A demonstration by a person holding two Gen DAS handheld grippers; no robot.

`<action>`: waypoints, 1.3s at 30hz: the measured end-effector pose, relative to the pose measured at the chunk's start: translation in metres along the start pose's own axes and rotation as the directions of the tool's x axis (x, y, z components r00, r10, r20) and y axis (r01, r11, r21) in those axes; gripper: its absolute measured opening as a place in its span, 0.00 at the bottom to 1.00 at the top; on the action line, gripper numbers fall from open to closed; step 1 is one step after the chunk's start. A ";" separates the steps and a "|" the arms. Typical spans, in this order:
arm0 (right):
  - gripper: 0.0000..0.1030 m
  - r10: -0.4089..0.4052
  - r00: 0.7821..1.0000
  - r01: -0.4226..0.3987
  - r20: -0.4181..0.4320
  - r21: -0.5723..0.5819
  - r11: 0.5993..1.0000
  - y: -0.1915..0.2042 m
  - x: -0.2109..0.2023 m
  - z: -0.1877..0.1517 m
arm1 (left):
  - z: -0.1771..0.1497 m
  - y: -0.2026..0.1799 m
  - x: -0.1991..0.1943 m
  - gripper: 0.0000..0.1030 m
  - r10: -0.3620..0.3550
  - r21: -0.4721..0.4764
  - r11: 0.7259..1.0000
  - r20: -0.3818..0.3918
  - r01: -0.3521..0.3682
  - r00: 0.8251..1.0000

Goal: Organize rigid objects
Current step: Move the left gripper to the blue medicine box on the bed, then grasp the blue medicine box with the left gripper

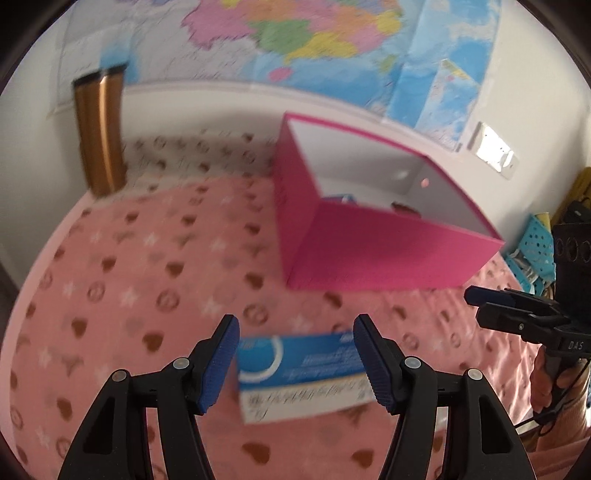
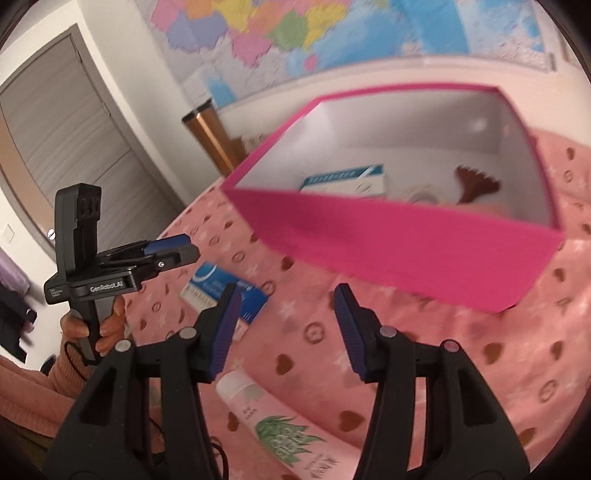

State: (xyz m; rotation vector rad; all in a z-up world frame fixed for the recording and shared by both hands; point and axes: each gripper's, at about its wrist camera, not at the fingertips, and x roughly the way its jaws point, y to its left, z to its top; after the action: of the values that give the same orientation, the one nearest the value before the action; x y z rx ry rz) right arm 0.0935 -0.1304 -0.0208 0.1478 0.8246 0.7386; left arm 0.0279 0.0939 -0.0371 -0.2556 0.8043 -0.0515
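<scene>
A blue and white flat box lies on the pink patterned blanket. My left gripper hovers open just above it, one finger to each side, pads apart from it. The same blue box shows under the left gripper in the right wrist view. An open magenta box stands beyond. Inside the magenta box are a teal and white carton, a tape roll and a brown comb-like piece. My right gripper is open and empty above a pink aloe-printed tube.
A copper tumbler stands at the blanket's far left edge by the wall. A coloured map hangs above. A blue perforated basket sits at the right. The right gripper enters from the right. A grey door is at left.
</scene>
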 end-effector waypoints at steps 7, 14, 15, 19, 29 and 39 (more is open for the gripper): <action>0.53 0.045 0.996 -0.045 -0.081 -0.004 0.999 0.017 0.038 -0.009 | -0.020 0.018 0.006 0.64 -0.014 -0.040 0.999 -0.062 0.011 0.998; 0.53 0.085 0.987 -0.085 -0.139 0.004 0.996 0.029 0.071 -0.011 | -0.027 0.014 0.006 0.64 -0.053 -0.031 0.998 -0.077 0.050 0.996; 0.53 0.090 0.985 -0.090 -0.149 0.006 0.996 0.030 0.074 -0.011 | -0.027 0.013 0.006 0.64 -0.058 -0.027 0.998 -0.079 0.056 0.995; 0.53 0.088 0.982 -0.087 -0.170 0.010 0.996 0.031 0.084 -0.011 | -0.030 0.008 0.008 0.64 -0.080 -0.019 0.997 -0.089 0.078 0.993; 0.53 0.048 0.983 -0.047 -0.177 0.014 0.999 0.023 0.081 -0.013 | -0.031 -0.007 0.013 0.62 -0.139 -0.003 0.990 -0.101 0.139 0.985; 0.52 0.018 0.989 -0.011 -0.150 0.050 0.999 0.006 0.069 -0.014 | -0.027 -0.025 0.022 0.56 -0.154 0.018 0.987 -0.121 0.157 0.981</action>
State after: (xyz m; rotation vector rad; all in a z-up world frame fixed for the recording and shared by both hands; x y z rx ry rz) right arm 0.1117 -0.0830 -0.0704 0.1434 0.9862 0.7504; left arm 0.0251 0.0612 -0.0647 -0.2909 0.9007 -0.2267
